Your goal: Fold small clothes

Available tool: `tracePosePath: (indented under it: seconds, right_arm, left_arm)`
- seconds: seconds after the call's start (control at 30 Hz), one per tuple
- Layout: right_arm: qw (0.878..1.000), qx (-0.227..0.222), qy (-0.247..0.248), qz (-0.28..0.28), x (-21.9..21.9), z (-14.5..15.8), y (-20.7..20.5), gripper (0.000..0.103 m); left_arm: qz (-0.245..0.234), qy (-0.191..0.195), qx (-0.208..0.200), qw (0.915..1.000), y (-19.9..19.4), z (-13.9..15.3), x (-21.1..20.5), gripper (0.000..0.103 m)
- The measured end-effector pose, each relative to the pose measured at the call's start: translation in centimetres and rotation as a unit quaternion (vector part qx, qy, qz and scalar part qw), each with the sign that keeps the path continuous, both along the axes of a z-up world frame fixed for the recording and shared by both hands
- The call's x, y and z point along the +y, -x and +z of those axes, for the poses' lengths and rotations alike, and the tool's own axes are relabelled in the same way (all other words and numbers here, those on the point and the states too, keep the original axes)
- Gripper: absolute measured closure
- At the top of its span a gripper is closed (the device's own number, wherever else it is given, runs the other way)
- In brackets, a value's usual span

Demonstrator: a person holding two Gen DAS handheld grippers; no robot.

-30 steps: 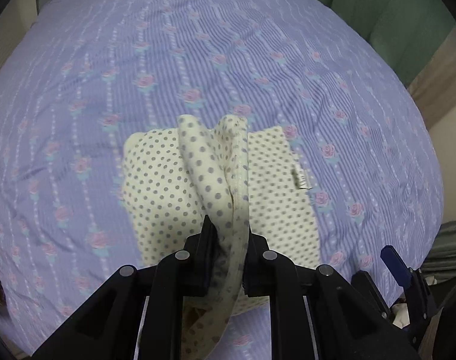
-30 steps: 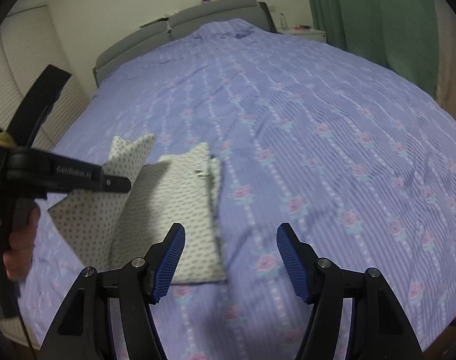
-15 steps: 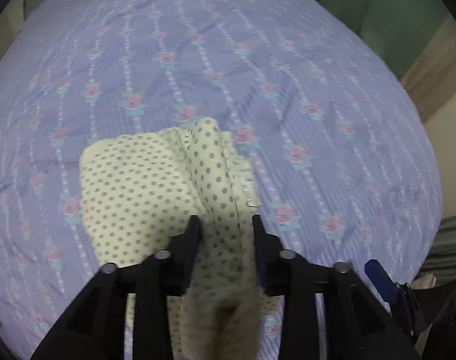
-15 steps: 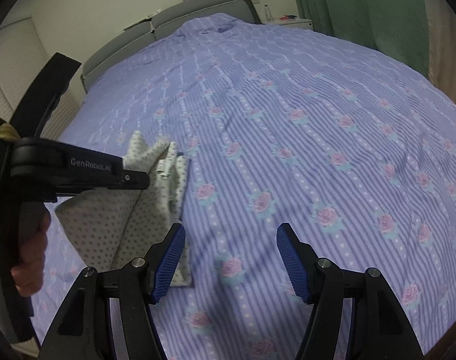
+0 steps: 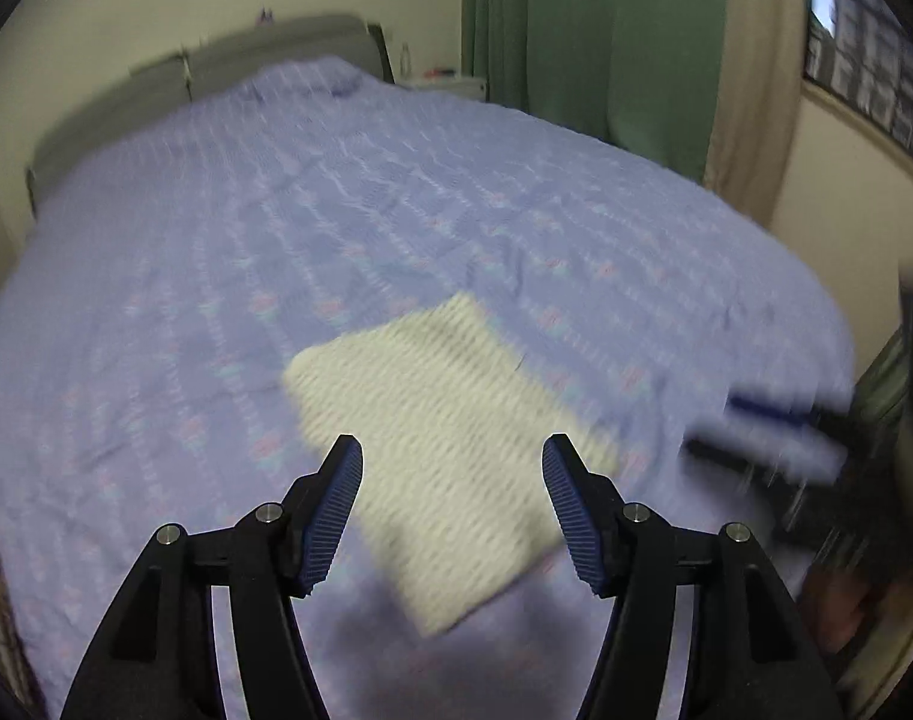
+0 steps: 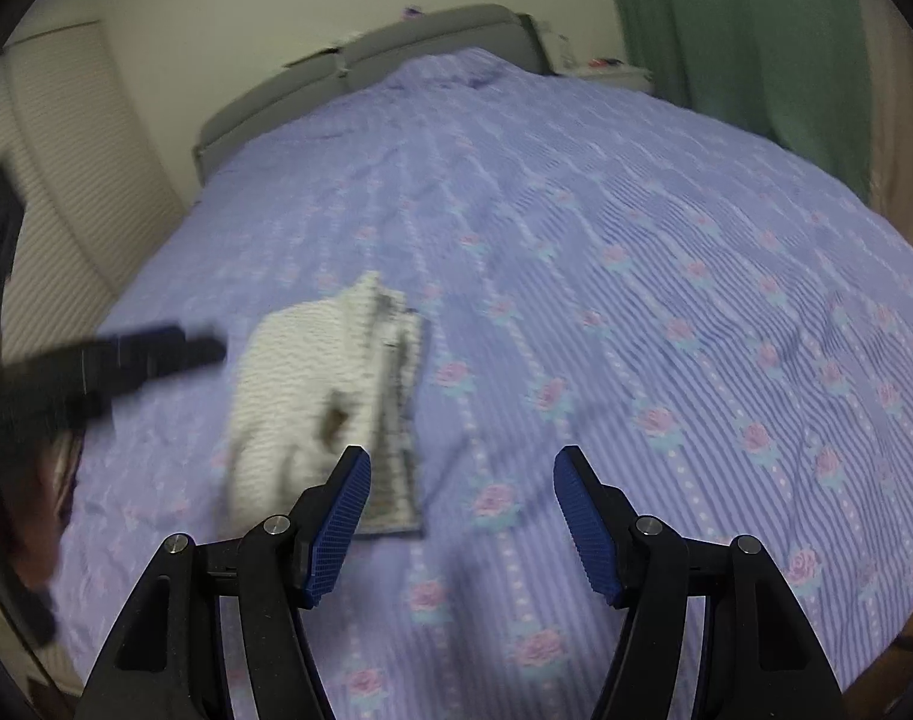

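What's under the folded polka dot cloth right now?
The folded cloth lies flat on the purple floral bedspread. Whatever the cloth itself covers is hidden; both grippers are open and clear of it.

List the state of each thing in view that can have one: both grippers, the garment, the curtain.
Left gripper: open, empty, above the garment.
Right gripper: open, empty.
Cream polka-dot cloth garment: folded into a rough rectangle, lying on the purple floral bedspread, released.
Green fabric curtain: drawn closed.
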State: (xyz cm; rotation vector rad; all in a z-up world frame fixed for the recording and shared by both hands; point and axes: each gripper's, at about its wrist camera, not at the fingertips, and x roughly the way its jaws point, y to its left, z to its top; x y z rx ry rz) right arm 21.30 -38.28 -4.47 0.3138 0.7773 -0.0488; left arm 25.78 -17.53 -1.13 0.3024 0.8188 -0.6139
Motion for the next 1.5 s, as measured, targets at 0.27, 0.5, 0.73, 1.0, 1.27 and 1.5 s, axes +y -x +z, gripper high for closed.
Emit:
tracePosePath:
  seconds: [0.27,0.5,0.73,1.0,1.27,1.5]
  right_arm:
    - [0.999,-0.015,0.008,0.043,3.3,0.8,-1.2,0.039]
    - [0.999,0.007,0.007,0.043,4.6,-0.1,-3.8,0.045]
    - [0.999,0.030,-0.002,0.045,5.3,-1.3,-5.5,0.053]
    - [0.997,0.037,-0.042,0.048,5.1,-2.1,-6.5,0.067]
    - [0.999,0.013,-0.007,0.052,5.7,-0.8,-5.5,0.070]
    - [0.997,0.045,-0.014,0.069,5.9,-2.5,-6.3,0.092]
  left_arm:
    - [0.005,0.043,0.061,0.9972,2.7,-7.0,5.3,0.044]
    - [0.008,0.023,0.094,0.9952,1.4,-10.5,4.8,0.062]
    - [0.030,0.050,0.075,0.9955,1.4,-9.0,5.0,0.064]
    - [0.094,0.066,0.082,0.9900,2.0,-9.1,6.8,0.064]
    - [0.087,0.038,0.077,0.9925,2.8,-9.6,5.9,0.064]
    - [0.095,0.049,0.091,0.9901,2.6,-9.8,6.0,0.064]
